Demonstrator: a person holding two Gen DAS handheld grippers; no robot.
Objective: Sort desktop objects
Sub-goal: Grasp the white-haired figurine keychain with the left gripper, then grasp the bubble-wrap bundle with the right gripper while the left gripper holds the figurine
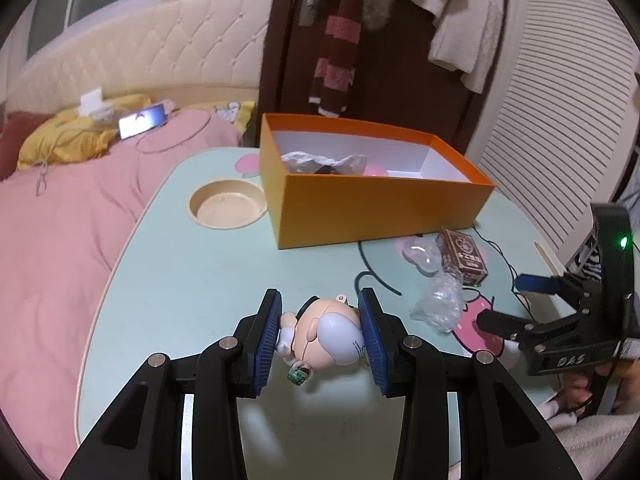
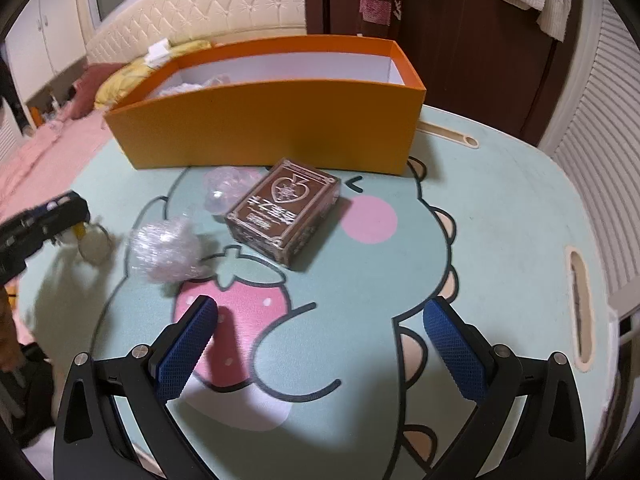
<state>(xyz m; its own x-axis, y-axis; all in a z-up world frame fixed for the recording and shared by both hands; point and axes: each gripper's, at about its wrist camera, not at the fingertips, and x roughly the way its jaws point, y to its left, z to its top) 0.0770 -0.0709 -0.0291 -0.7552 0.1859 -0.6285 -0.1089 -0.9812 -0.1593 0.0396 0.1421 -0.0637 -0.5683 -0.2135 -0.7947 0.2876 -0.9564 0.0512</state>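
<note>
The left gripper [image 1: 320, 332] is clamped on a small toy figure [image 1: 320, 338], which sits between its blue pads just above the mint-green table [image 1: 192, 280]. The right gripper [image 2: 320, 344] hangs with its jaws spread wide and nothing between them, over the strawberry print. Beyond it lie a crumpled plastic wrap [image 2: 166, 250], a brown card box [image 2: 284, 210] and, farthest, the orange box [image 2: 272, 124].

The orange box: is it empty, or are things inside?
Not empty. The orange box already holds crumpled wrapping at its left end.
</note>
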